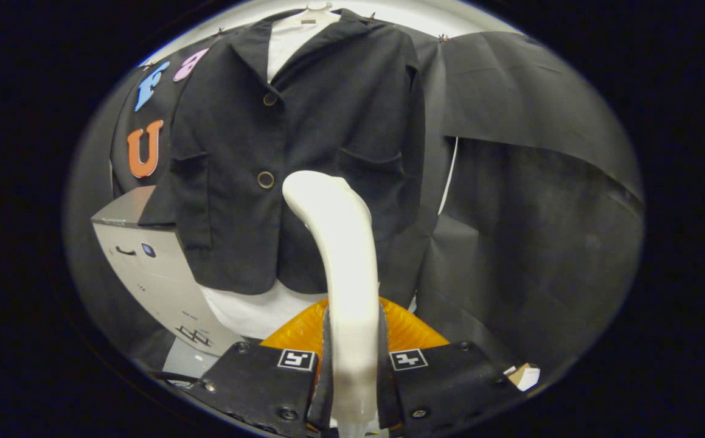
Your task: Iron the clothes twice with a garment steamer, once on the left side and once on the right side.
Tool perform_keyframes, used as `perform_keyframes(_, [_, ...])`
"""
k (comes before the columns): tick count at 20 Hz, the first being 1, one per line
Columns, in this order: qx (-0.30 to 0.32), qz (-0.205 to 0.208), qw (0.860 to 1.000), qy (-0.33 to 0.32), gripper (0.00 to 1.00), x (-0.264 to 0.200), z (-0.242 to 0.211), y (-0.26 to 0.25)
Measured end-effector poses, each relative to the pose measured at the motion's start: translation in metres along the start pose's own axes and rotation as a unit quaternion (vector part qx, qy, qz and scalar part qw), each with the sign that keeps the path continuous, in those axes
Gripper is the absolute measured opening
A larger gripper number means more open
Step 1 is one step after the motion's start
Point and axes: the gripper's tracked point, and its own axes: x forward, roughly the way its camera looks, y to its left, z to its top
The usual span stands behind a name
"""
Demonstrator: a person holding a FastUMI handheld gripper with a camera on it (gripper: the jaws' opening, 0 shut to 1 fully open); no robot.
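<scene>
black cloth wall (541, 201) behind jacket (303, 152), jaws clamped on steamer (343, 261)

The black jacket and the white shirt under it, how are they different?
The black cloth jacket is dark and hangs outermost; the white shirt is pale and sits beneath it. The jacket shows buttons and pockets; the shirt peeks out at collar and hem. Both hang on one form, beyond the gripper, which is shut on the white steamer handle.

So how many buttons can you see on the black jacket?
2: the upper button sits just below the collar of the jacket, the lower button beside the steamer held in the gripper. More may be hidden.
</scene>
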Motion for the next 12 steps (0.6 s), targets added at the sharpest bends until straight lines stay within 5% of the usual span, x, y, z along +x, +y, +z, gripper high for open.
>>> perform_keyframes(12, [-0.002, -0.004, 0.998, 0.065, 0.32, 0.038, -0.055, 0.011])
